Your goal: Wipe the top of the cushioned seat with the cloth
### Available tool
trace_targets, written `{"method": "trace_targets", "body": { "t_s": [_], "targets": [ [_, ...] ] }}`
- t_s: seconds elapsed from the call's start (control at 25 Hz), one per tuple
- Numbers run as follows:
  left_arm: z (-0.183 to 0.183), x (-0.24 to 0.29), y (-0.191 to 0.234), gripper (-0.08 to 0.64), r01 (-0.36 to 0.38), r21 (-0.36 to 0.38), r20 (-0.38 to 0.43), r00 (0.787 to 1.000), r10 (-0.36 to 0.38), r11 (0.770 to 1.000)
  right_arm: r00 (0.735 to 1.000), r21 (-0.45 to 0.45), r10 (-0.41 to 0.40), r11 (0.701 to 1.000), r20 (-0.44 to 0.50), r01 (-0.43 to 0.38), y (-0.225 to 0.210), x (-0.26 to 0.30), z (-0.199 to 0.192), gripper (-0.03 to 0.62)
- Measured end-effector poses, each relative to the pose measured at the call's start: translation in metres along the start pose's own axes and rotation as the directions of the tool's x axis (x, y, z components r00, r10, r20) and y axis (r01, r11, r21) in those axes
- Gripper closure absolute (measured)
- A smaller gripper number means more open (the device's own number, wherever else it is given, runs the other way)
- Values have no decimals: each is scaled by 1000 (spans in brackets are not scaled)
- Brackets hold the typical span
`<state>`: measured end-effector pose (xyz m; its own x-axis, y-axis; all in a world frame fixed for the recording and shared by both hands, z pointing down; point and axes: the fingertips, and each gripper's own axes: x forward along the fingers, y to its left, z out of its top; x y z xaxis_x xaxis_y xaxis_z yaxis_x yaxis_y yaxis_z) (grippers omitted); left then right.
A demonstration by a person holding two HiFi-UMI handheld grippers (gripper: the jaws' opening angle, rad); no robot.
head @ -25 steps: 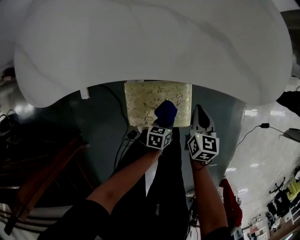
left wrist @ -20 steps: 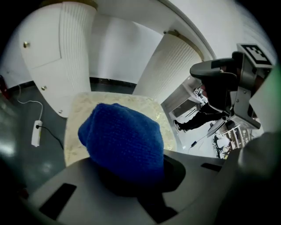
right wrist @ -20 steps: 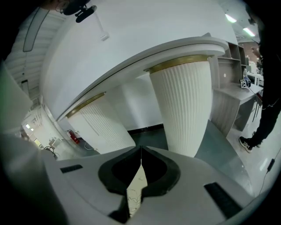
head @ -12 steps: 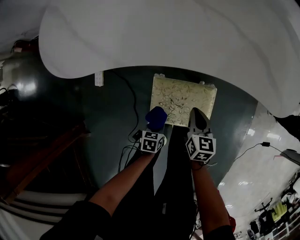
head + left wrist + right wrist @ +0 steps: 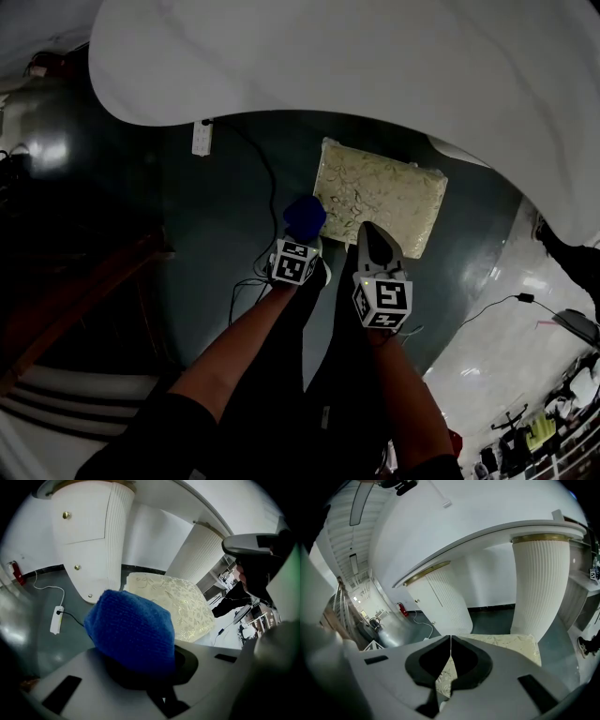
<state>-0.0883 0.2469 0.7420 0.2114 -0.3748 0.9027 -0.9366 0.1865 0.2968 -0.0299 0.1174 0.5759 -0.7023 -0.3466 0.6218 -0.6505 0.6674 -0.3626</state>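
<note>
The left gripper [image 5: 302, 238] squeezes the blue cloth [image 5: 305, 216] tight. The cloth has slid off the cushioned seat [image 5: 386, 187] and is now just beside its left edge. The right gripper [image 5: 367, 232] is closed with nothing in it, so the cloth probably must go back on top to wipe more.

The cloth [image 5: 131, 630] is showing up deep blue with a knit weave, and the cushioned seat [image 5: 380, 192] is looking pale cream with a gold leafy print all over. The floor [image 5: 225, 206] is reading dark grey-green, the table [image 5: 328, 66] is glowing plain white, gold bands [image 5: 541, 538] topping its ribbed legs [image 5: 539, 588].
</note>
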Motion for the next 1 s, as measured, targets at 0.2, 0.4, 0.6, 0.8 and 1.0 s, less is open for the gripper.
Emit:
{"method": "trace_targets", "body": {
  "t_s": [0.2, 0.4, 0.6, 0.8, 1.0],
  "targets": [
    [1, 15, -2, 520, 37, -2, -4, 999, -37, 999, 1000, 17, -29, 999, 8, 29, -14, -4, -6, 555],
    [3, 22, -4, 520, 23, 12, 27, 999, -23, 1000, 995, 41, -97, 994, 13, 96, -45, -16, -10, 555],
    [0, 22, -15, 520, 18, 56, 14, 1000, -19, 998, 995, 19, -103, 995, 13, 103, -55, -27, -10, 555],
    [-5, 28, -36, 520, 48, 86, -41, 998, -44, 995, 993, 50, -114, 992, 41, 112, -64, -29, -3, 555],
    [-5, 36, -49, 520, 59, 79, -54, 997, -54, 995, 991, 83, -116, 990, 61, 111, -71, -29, -2, 557]
  ]
}}
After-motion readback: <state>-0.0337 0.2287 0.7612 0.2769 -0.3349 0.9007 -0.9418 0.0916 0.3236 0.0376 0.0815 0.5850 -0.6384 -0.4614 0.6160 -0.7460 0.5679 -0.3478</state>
